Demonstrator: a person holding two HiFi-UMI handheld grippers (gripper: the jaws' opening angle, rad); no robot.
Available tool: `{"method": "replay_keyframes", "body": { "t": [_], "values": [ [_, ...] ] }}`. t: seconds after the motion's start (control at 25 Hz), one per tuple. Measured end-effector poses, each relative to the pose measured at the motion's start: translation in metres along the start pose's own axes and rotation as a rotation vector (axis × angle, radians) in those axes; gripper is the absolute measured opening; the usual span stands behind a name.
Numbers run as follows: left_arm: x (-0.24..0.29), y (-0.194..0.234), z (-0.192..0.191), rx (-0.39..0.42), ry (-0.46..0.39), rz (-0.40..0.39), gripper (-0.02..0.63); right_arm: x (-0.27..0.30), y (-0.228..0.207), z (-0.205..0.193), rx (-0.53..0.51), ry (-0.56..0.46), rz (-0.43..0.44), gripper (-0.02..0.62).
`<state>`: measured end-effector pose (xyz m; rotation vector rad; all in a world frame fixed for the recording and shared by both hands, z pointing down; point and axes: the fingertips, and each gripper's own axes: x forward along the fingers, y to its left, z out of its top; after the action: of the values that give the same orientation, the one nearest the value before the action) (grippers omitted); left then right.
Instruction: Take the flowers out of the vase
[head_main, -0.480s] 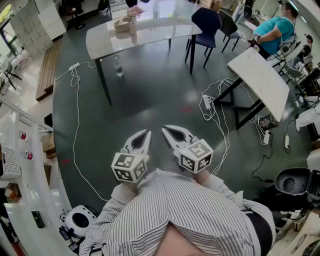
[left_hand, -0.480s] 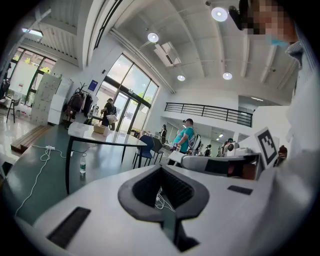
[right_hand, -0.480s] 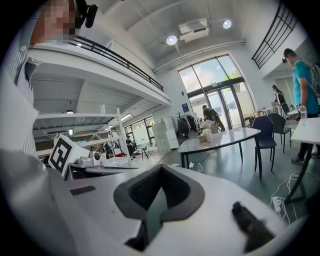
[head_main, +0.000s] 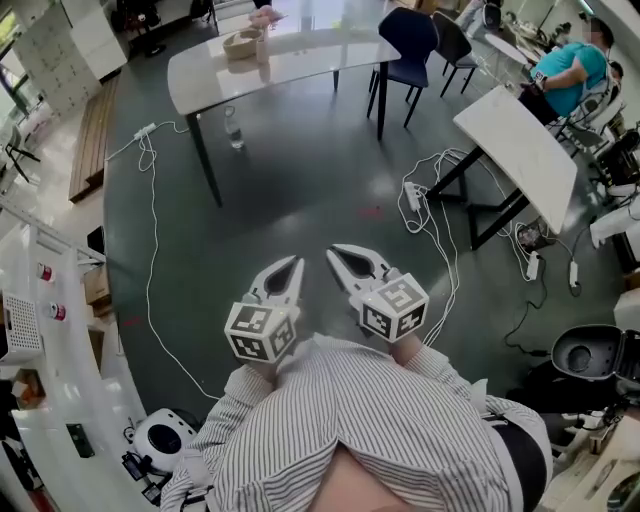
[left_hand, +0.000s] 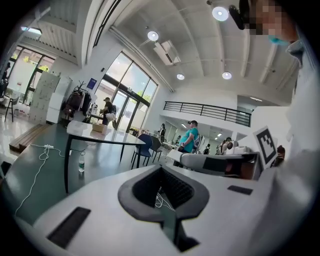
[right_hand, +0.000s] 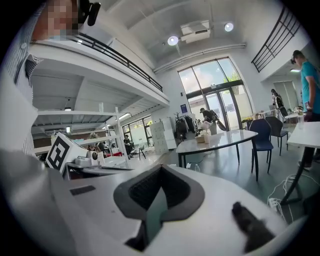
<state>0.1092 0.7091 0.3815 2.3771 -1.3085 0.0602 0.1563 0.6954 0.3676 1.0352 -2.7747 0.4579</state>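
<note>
You are holding the left gripper (head_main: 294, 263) and right gripper (head_main: 333, 251) side by side at your chest, both clenched empty, well apart from the white table (head_main: 300, 55).

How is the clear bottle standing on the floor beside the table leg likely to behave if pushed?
The bottle stands upright, tall and narrow, so a high push would probably tip it. Round-bodied, it would likely roll once down. Its fill is too small to see, so weight is uncertain.

The shirt (head_main: 380, 420) is grey-striped, left tongs (head_main: 296, 263) white.
</note>
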Motion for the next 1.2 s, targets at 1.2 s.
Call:
{"method": "replay_keyframes", "body": {
  "t": [1.2],
  "values": [
    [0.083,0.097,0.042,-0.032,-0.037,-0.022,0.012,0.117,-0.076,0.032,0.069,-0.070,-0.025,0.015]
  ]
}}
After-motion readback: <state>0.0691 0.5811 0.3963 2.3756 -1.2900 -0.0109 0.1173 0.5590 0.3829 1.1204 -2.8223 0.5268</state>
